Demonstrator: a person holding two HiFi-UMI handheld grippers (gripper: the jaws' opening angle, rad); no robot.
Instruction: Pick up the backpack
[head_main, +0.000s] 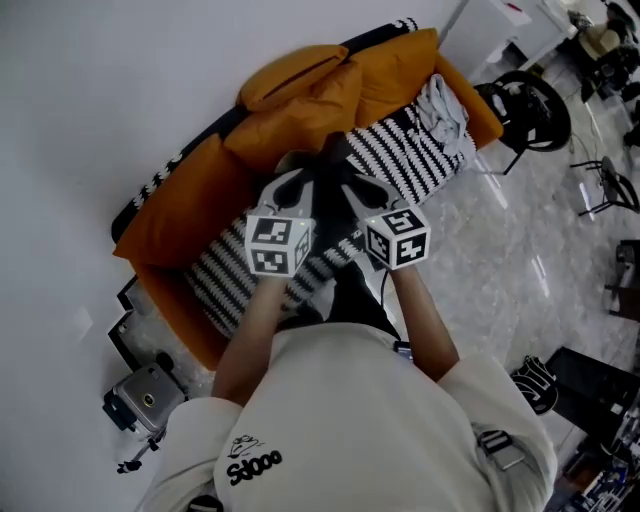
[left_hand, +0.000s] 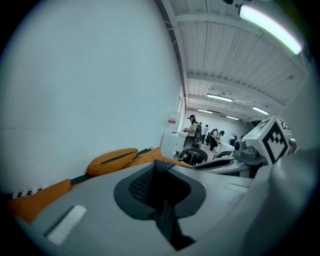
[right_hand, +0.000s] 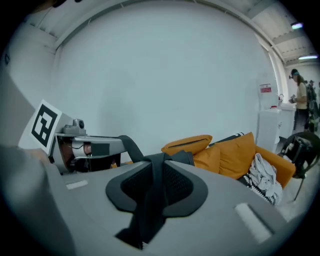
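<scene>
Just under and between the two tongs, close to the person's chest, the black backpack is hanging. The left tongs are pinching tight on its dark strap. The right tongs are clamping a black strap. Beyond both tongs, an orange sofa is sitting against the wall, carrying a striped blanket.

I am reading only one piece of print: the pale shirt I am wearing is carrying a small dark logo that is looking like "Sdooo", the letters not certain. A small red label is sitting high on the white cabinet by the wall, but it is showing too small to read.
</scene>
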